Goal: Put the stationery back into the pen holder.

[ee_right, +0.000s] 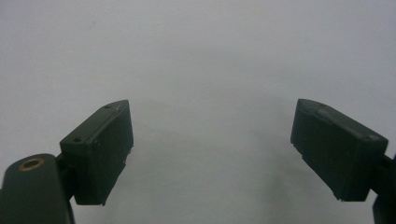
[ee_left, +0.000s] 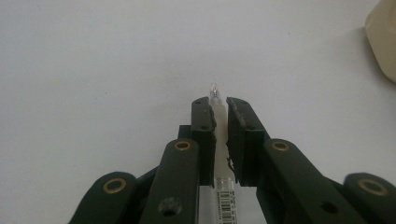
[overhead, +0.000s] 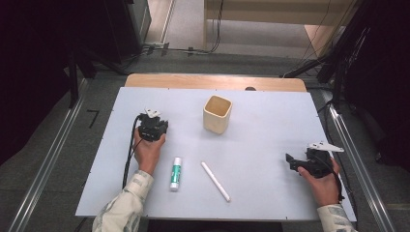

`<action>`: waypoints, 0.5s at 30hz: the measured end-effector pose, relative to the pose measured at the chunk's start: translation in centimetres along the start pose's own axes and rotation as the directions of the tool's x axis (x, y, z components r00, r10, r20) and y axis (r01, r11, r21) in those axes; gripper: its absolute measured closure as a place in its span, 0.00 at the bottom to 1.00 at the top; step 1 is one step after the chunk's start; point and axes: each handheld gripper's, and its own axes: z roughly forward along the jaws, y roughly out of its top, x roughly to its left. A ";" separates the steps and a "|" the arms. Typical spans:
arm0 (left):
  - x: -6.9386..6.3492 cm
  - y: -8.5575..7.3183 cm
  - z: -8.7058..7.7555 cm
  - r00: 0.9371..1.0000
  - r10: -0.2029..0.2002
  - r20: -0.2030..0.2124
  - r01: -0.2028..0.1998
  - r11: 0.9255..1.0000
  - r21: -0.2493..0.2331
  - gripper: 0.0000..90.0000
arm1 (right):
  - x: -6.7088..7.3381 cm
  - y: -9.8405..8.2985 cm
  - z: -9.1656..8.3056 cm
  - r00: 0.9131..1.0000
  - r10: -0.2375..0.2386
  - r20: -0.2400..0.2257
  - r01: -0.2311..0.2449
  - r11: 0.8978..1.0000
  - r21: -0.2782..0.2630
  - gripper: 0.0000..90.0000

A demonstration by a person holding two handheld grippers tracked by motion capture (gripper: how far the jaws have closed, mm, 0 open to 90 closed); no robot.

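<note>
**Left gripper closed on a clear pen, right gripper open above the counter**

Nearest to the person, on the white counter, lie a glue stick with a green label and a white pen. They are near each other but apart, and the white pen lies at a slant.

The left gripper is just beyond the glue stick, on the left part of the counter. In the high view it is not possible to see what it holds. The left gripper view gives this: the jaws are pressed on a thin clear pen, and its tip comes out past the jaw ends.

The right gripper is near the right edge, well apart from everything. In the right gripper view its jaws stand wide apart with bare counter between them.

Farther away stands a cream square cup, upright with its mouth open. Its side shows at the right edge of the left gripper view.
</note>
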 end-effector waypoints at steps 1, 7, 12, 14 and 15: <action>0.0 0.0 0.0 1.000 0.000 0.004 0.000 1.000 -0.002 0.92 | 0.0 0.0 0.0 1.000 -0.001 0.000 0.001 1.000 -0.001 0.13; -0.1 0.4 -0.4 1.000 0.007 0.023 -0.006 1.000 -0.012 0.92 | 0.0 0.0 0.0 1.000 0.000 0.002 0.000 1.000 0.000 0.13; -0.2 0.8 -0.9 0.999 0.006 0.036 -0.005 1.000 -0.023 0.92 | 0.0 0.0 0.0 1.000 0.000 0.003 0.000 1.000 -0.001 0.13; -0.2 1.0 -1.1 0.999 0.010 0.043 -0.009 1.000 -0.026 0.92 | 0.0 0.0 0.0 1.000 0.002 0.002 -0.002 1.000 0.000 0.13; -0.2 1.1 -1.2 0.999 0.006 0.046 -0.005 0.999 -0.033 0.92 | 0.0 0.0 0.0 1.000 0.001 0.003 -0.001 1.000 0.000 0.13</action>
